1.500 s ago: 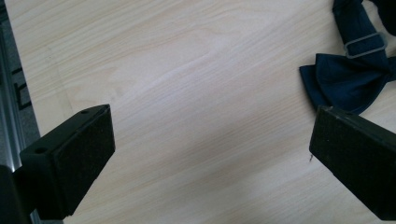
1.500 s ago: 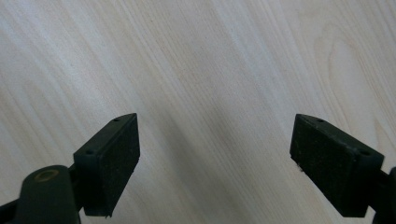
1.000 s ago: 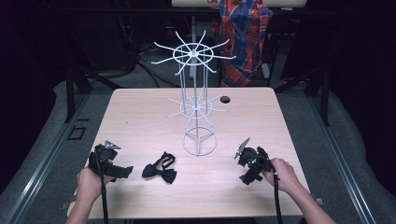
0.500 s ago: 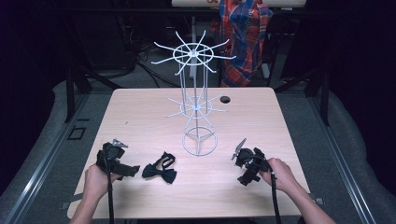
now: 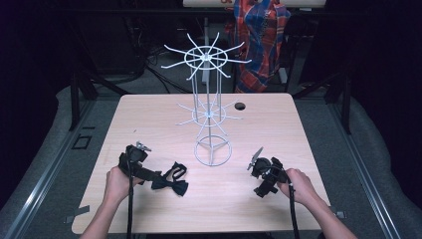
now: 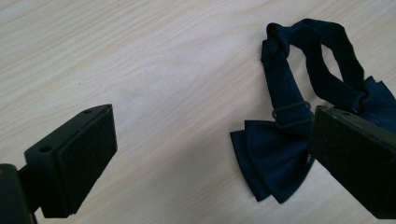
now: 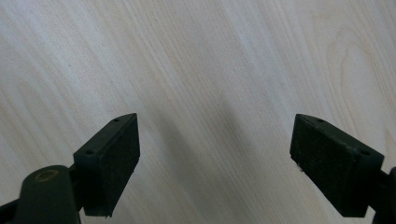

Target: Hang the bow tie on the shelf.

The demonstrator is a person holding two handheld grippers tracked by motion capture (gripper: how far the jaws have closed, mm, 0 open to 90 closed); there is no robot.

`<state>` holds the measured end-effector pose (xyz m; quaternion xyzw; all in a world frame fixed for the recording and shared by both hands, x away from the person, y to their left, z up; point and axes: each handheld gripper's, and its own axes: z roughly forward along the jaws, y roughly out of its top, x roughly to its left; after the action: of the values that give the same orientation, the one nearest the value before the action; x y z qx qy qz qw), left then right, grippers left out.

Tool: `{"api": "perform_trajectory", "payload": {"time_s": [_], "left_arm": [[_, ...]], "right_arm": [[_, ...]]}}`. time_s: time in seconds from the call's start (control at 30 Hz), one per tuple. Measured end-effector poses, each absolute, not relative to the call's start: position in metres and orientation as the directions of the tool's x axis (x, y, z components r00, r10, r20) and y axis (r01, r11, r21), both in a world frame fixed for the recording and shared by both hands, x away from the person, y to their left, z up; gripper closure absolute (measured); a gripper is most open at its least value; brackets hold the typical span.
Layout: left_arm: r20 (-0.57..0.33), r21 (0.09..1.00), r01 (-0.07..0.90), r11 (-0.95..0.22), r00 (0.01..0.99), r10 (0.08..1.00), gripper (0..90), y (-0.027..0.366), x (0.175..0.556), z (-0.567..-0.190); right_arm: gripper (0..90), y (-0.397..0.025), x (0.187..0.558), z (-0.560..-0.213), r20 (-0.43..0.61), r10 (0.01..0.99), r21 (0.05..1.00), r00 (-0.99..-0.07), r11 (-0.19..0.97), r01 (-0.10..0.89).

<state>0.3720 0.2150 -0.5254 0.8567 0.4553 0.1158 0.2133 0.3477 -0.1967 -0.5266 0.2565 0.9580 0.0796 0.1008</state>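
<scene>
Bow tie (image 6: 280,168) work falls to the left tongs (image 5: 158,179), which lie right at it; in the high view their tips reach the tie's near-left edge on the counter (image 5: 308,129). In the left gripper view the jaws stand spread wide over bare wood, and the tie lies off to one side of the gap: its pleated bow sits against the inner face of the jaw on the right of that view and partly behind it, not centred between the two. The strap loops away from the bow, farther out from the tongs, so the tie's long axis runs roughly along the jaws' own direction rather than across them. I judge that a clean pinch needs the tongs shifted sideways toward the bow, so that it comes between the pads.

The right tongs (image 5: 260,175) are also spread, holding nothing, over bare counter well apart from the tie, beyond the round foot of the white wire rack (image 5: 213,152). The left hand (image 5: 117,183) is clearly the nearer.
</scene>
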Motion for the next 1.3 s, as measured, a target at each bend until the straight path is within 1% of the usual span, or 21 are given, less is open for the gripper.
{"api": "perform_trajectory", "payload": {"time_s": [0.13, 0.33, 0.47, 0.5, 0.53, 0.57, 0.63, 0.7, 0.87, 0.93, 1.03, 1.13, 1.3], "left_arm": [[0.003, 0.464, 0.727, -0.506, 0.569, 0.822, 0.2, 0.208, 0.38, -0.528], [0.017, 0.462, 0.715, -0.525, 0.585, 0.811, 0.1, 0.197, 0.39, -0.531], [0.014, 0.453, 0.712, -0.537, 0.597, 0.802, 2.3, 0.191, 0.396, -0.534], [0.013, 0.445, 0.705, -0.552, 0.611, 0.791, 4.8, 0.19, 0.397, -0.535], [0.011, 0.444, 0.698, -0.562, 0.622, 0.783, 9.7, 0.188, 0.398, -0.536], [0.005, 0.442, 0.693, -0.57, 0.634, 0.774, 14.2, 0.187, 0.399, -0.536], [-0.015, 0.449, 0.683, -0.576, 0.65, 0.76, 16.1, 0.185, 0.4, -0.536], [-0.026, 0.451, 0.674, -0.585, 0.665, 0.747, 22.1, 0.183, 0.401, -0.536], [-0.027, 0.451, 0.658, -0.603, 0.685, 0.728, 30.2, 0.175, 0.403, -0.537], [-0.035, 0.456, 0.652, -0.606, 0.693, 0.72, 34.7, 0.173, 0.403, -0.537], [-0.035, 0.441, 0.657, -0.611, 0.693, 0.72, 40.5, 0.17, 0.404, -0.541], [-0.034, 0.407, 0.658, -0.634, 0.704, 0.709, 46.0, 0.167, 0.404, -0.549], [-0.021, 0.412, 0.647, -0.642, 0.711, 0.703, 53.7, 0.159, 0.406, -0.553]], "right_arm": [[15.6, -0.198, 0.347, -0.526, -0.149, 0.519, 0.217, -0.842, 0.848, 0.484], [15.5, -0.198, 0.348, -0.527, -0.138, 0.515, 0.204, -0.846, 0.85, 0.485], [15.5, -0.201, 0.347, -0.527, -0.141, 0.524, 0.209, -0.84, 0.845, 0.492], [15.5, -0.202, 0.347, -0.527, -0.142, 0.527, 0.212, -0.838, 0.843, 0.494], [15.5, -0.203, 0.347, -0.526, -0.15, 0.521, 0.203, -0.841, 0.848, 0.489], [15.5, -0.203, 0.346, -0.527, -0.136, 0.526, 0.211, -0.84, 0.843, 0.494], [15.6, -0.205, 0.346, -0.529, -0.12, 0.536, 0.212, -0.836, 0.836, 0.506], [15.7, -0.208, 0.345, -0.529, -0.122, 0.542, 0.197, -0.832, 0.834, 0.515], [15.5, -0.214, 0.342, -0.529, -0.117, 0.57, 0.215, -0.813, 0.814, 0.539], [15.6, -0.214, 0.342, -0.528, -0.128, 0.564, 0.202, -0.816, 0.82, 0.536], [15.5, -0.215, 0.342, -0.528, -0.135, 0.565, 0.196, -0.814, 0.82, 0.537], [15.6, -0.216, 0.341, -0.528, -0.133, 0.573, 0.202, -0.809, 0.815, 0.544], [15.5, -0.214, 0.343, -0.528, -0.134, 0.566, 0.199, -0.813, 0.819, 0.538]]}}
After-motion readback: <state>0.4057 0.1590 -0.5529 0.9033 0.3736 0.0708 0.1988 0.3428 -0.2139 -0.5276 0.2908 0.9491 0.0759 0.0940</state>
